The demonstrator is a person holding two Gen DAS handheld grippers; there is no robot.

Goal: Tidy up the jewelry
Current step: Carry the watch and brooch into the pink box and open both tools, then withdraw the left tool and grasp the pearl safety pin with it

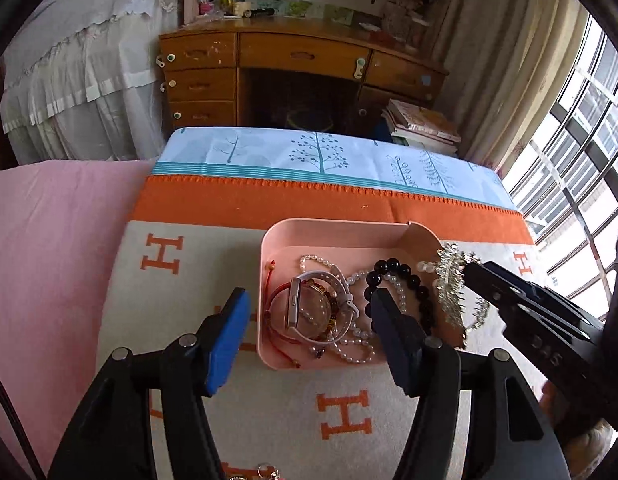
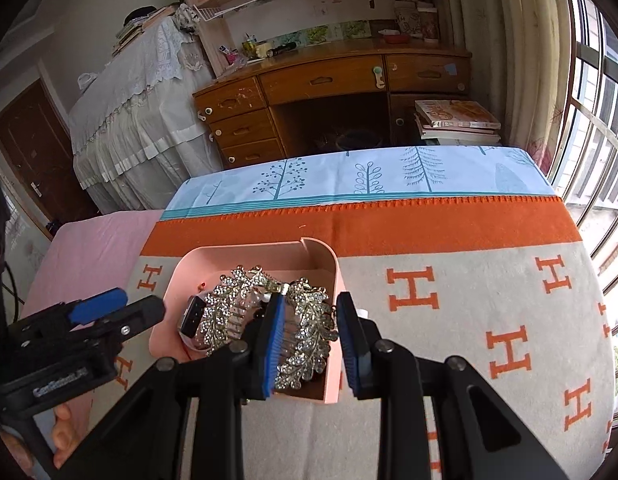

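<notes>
A pink tray (image 1: pixel 333 229) sits on the orange-and-grey H-pattern blanket. It holds a watch (image 1: pixel 297 306), a red cord bracelet (image 1: pixel 271 280), pearl strands (image 1: pixel 355 346), a black bead bracelet (image 1: pixel 409 276) and a silver rhinestone tiara (image 1: pixel 455 280). My left gripper (image 1: pixel 309 344) is open above the tray's near left part, its left pad outside the wall. My right gripper (image 2: pixel 311 342) is open over the tray's right wall (image 2: pixel 333 320), with the tiara (image 2: pixel 309 320) between and under its pads, not clamped. The watch also shows in the right wrist view (image 2: pixel 191 316).
A few small jewelry pieces (image 1: pixel 261 472) lie on the blanket at the near edge. A pink sheet (image 1: pixel 49 248) lies to the left. A wooden desk (image 1: pixel 301 68) and a stack of books (image 1: pixel 425 124) stand beyond the bed. A window (image 1: pixel 581 160) is at right.
</notes>
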